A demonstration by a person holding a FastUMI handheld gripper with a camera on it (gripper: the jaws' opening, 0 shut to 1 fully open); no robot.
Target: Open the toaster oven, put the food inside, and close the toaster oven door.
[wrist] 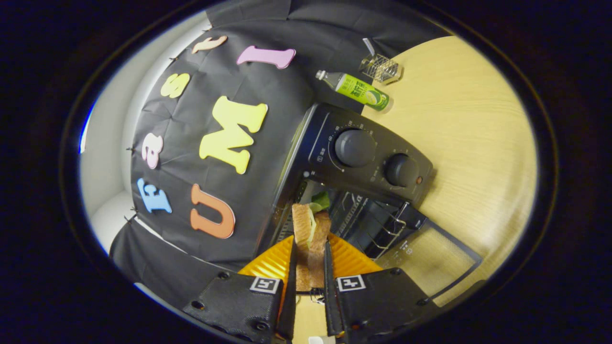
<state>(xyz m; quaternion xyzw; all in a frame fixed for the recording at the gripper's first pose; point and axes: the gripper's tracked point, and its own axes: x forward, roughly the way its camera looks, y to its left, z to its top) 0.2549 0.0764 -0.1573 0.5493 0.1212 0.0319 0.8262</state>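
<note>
Sandwich (310, 239): pinched by jaws of gripper (309, 267), centre-bottom.
Oven (363, 162): door (430, 260) down, lower right.
Tip: push straight in, keep level, clear rack (382, 224).

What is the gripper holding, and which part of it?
The gripper holds a sandwich on edge, its fingers pressing on the two bread faces at the near end, just ahead of the open toaster oven.

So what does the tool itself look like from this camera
The tool has two flat, narrow fingers running forward side by side. Each sits on a blocky, textured mount with round screw heads, and each mount carries a square black-and-white marker.
</note>
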